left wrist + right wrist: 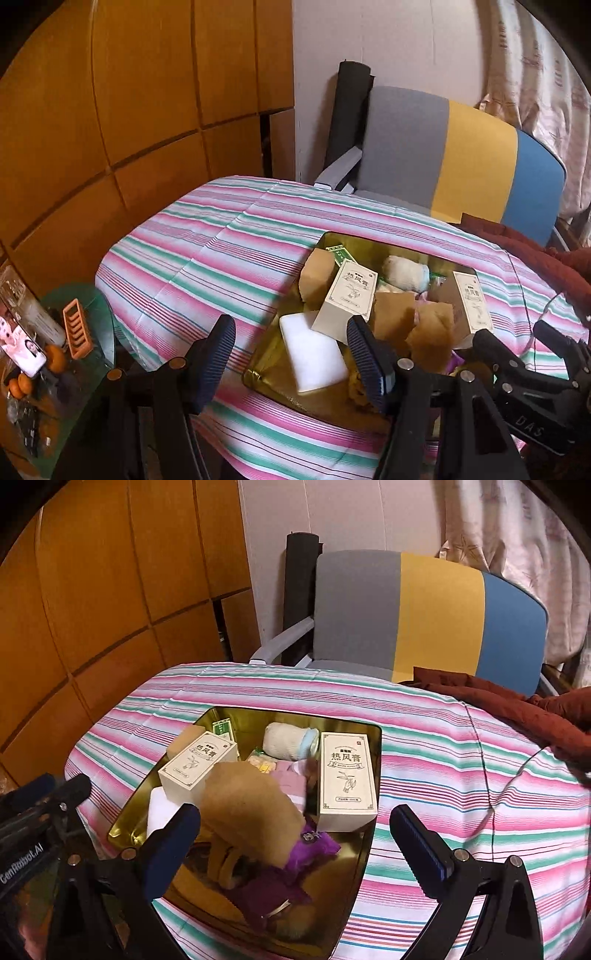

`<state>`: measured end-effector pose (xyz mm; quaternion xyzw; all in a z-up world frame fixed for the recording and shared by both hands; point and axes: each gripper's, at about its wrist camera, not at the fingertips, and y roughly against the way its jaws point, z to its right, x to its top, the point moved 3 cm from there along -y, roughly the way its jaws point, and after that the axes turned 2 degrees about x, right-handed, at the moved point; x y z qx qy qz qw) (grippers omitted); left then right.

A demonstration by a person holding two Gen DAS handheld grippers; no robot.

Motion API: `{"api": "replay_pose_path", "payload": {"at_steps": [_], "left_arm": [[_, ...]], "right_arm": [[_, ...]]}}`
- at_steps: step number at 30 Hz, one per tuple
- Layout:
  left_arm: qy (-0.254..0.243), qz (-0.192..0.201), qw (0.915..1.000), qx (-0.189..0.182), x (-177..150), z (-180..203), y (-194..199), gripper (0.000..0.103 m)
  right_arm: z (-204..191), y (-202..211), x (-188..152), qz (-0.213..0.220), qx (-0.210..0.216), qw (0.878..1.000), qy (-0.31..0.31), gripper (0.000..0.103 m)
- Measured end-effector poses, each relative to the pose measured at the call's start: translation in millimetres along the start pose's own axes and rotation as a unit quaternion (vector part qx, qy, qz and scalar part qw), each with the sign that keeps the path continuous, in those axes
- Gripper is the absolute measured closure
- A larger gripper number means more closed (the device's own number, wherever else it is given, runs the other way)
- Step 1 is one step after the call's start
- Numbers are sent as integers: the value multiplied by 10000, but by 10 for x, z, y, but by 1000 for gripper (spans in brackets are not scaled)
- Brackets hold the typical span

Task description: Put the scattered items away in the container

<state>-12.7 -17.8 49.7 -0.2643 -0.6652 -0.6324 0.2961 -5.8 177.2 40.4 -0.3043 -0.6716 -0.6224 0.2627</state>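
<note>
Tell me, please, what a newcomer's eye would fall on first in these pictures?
Probably the gold tin, mid-table on the pink-and-green striped cloth, crammed with cream boxes, a white block and a purple pouch. Behind the table stands a grey, yellow and blue chair. Both the left gripper and right gripper hover nearby, jaws open and empty.
</note>
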Motion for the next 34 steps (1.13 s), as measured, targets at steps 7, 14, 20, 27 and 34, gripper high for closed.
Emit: {"api": "replay_pose_path", "payload": {"at_steps": [7, 14, 20, 27, 34], "left_arm": [[-62, -96, 9999, 6, -8, 23, -16, 40], [-252, -193, 9995, -64, -19, 106, -40, 40], [-237, -323, 9991, -108, -32, 98, -83, 40], [-197, -412, 9989, -81, -42, 88, -118, 40], [-233, -526, 9983, -49, -87, 123, -194, 40]], "right_arm": [[31, -34, -8, -67, -71, 9999, -41, 0], [10, -39, 13, -43, -170, 9998, -33, 0], [-17, -54, 20, -76, -247, 9997, 15, 0], [-28, -67, 31, -84, -258, 9996, 15, 0], [11, -75, 18, -92, -282, 9996, -29, 0]]}}
